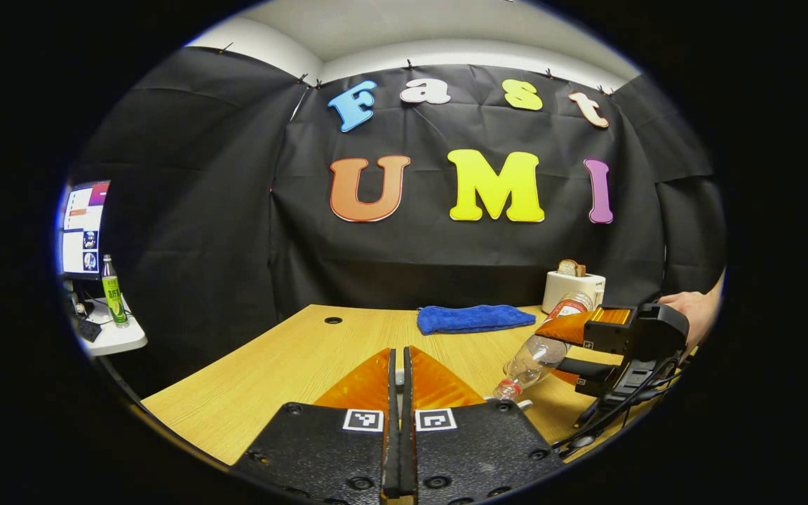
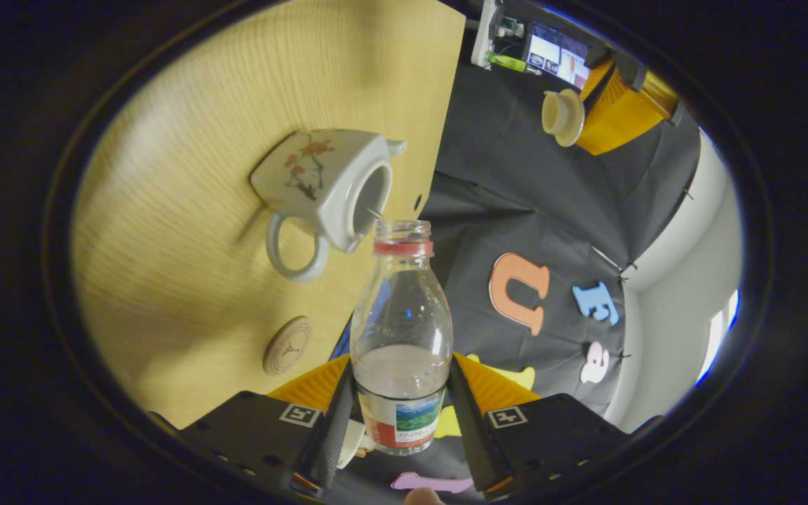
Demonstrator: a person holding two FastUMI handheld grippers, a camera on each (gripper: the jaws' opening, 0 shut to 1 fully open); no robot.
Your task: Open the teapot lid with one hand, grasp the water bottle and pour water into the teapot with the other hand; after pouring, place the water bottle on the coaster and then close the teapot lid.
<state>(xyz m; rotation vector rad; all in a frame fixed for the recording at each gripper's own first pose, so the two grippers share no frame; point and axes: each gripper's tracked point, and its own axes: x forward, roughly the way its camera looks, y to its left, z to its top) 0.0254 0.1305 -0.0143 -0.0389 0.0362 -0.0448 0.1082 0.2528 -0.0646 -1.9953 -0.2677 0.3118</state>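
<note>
Bottle [image 2: 401,337] before teapot [image 2: 323,188], coaster [image 2: 287,345] beside.

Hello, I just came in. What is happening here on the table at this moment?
A person is pouring water into a teapot with two hand-held claws. The right claw is shut on a clear water bottle, uncapped and tipped with its mouth at the open top of the white flowered teapot. A thin stream seems to run in. The left claw is closed and holds the teapot lid up, away from the pot. A round coaster lies bare on the wooden table, near the teapot.
</note>
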